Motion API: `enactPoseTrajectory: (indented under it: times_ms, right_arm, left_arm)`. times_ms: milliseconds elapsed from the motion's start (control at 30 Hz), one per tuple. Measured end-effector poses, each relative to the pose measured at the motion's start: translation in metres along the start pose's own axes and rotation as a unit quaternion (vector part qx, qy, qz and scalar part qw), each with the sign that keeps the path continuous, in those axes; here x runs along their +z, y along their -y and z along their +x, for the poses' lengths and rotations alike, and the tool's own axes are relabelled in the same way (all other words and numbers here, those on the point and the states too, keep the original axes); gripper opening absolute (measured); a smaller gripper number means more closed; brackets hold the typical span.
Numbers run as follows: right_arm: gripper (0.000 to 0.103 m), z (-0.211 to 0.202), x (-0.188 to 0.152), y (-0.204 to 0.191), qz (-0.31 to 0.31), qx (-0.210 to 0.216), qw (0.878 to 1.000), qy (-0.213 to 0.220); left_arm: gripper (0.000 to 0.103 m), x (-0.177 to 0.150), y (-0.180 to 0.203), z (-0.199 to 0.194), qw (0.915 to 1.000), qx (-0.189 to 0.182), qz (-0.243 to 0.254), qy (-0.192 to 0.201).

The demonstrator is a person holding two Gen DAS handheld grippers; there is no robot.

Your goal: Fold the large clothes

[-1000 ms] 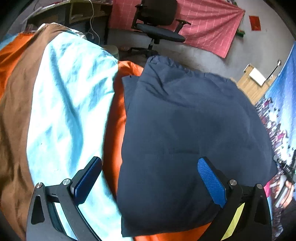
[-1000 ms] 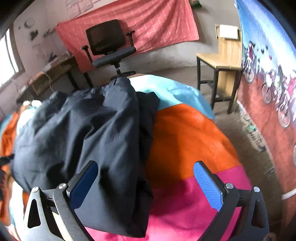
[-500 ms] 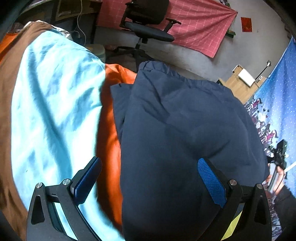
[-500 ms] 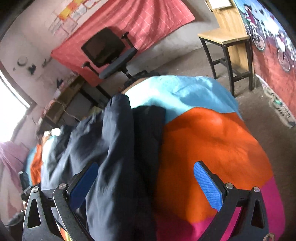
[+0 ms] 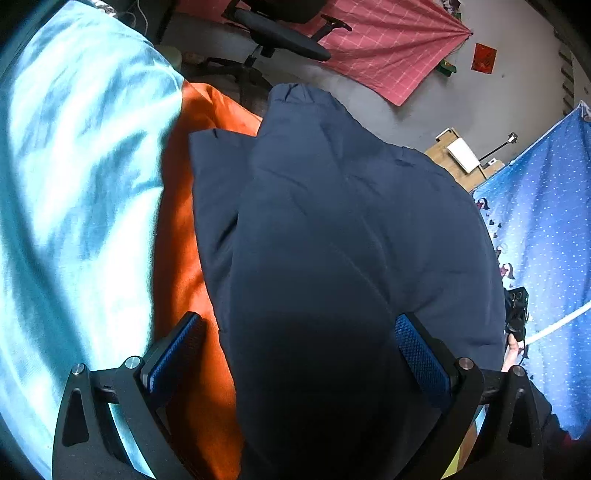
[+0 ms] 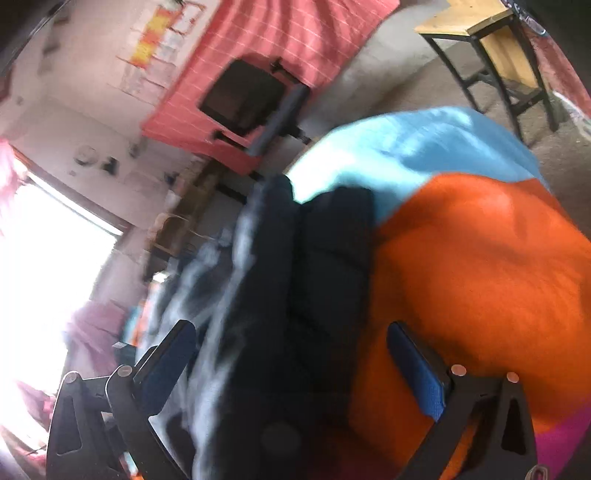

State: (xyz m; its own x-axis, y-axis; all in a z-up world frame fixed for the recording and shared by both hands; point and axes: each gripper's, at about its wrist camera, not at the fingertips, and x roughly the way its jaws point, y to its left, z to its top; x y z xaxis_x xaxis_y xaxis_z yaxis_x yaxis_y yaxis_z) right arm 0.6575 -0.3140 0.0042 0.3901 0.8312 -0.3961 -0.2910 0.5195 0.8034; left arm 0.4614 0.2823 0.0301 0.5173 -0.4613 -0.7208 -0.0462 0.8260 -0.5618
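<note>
A large dark navy garment [image 5: 332, 258] lies folded in layers on a bed cover with light blue, orange and pink patches [image 5: 74, 184]. My left gripper [image 5: 295, 350] is open, low over the garment's near end, with the cloth lying between its blue-padded fingers [image 5: 421, 354]. In the blurred right wrist view the same garment [image 6: 288, 314] runs between the open fingers of my right gripper [image 6: 288, 358], with the orange patch [image 6: 480, 277] to its right. Neither gripper is closed on the cloth.
A black office chair [image 5: 280, 33] stands beyond the bed in front of a red checked cloth [image 5: 388, 48] on the wall. A wooden stool [image 6: 491, 48] stands at the right. A blue dotted cloth [image 5: 546, 240] hangs at the right. A bright window [image 6: 44, 251] is at left.
Both grippers have moved forward and down over the garment. The right wrist view has tilted and become blurred. Both grippers stay open.
</note>
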Motion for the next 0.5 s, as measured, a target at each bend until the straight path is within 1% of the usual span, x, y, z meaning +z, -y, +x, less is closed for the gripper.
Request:
enactPoseTrajectory:
  times_ms: [33,67,133,233,333,433,500]
  right_arm:
    - [0.103,-0.002,0.0,-0.001,0.002,0.011,1.0,0.004]
    - [0.103,-0.001,0.001,-0.001,0.004,0.011,1.0,0.001]
    - [0.103,0.006,0.003,0.001,0.008,0.001,1.0,-0.018]
    - [0.103,0.016,0.002,0.0,-0.004,0.002,0.999,-0.048]
    - [0.103,0.023,0.001,0.002,0.003,0.004,0.998,-0.064]
    - [0.103,0.024,0.0,-0.002,0.011,0.039,0.997,-0.065]
    - [0.103,0.028,-0.001,-0.005,0.013,0.04,0.997,-0.071]
  left_arm:
    - [0.102,0.001,-0.002,-0.003,1.0,-0.002,0.003,-0.001]
    - [0.102,0.003,-0.003,-0.003,1.0,-0.002,0.006,-0.002]
    - [0.102,0.006,-0.004,-0.004,0.9999,-0.002,0.011,-0.005]
    - [0.102,0.009,-0.008,-0.002,0.9999,-0.005,0.008,-0.014]
    - [0.102,0.014,-0.007,0.002,0.9997,-0.008,0.007,-0.021]
    - [0.102,0.019,0.001,0.01,0.9996,-0.001,0.013,-0.024]
    - [0.102,0.019,0.002,0.012,0.9996,0.002,0.014,-0.025]
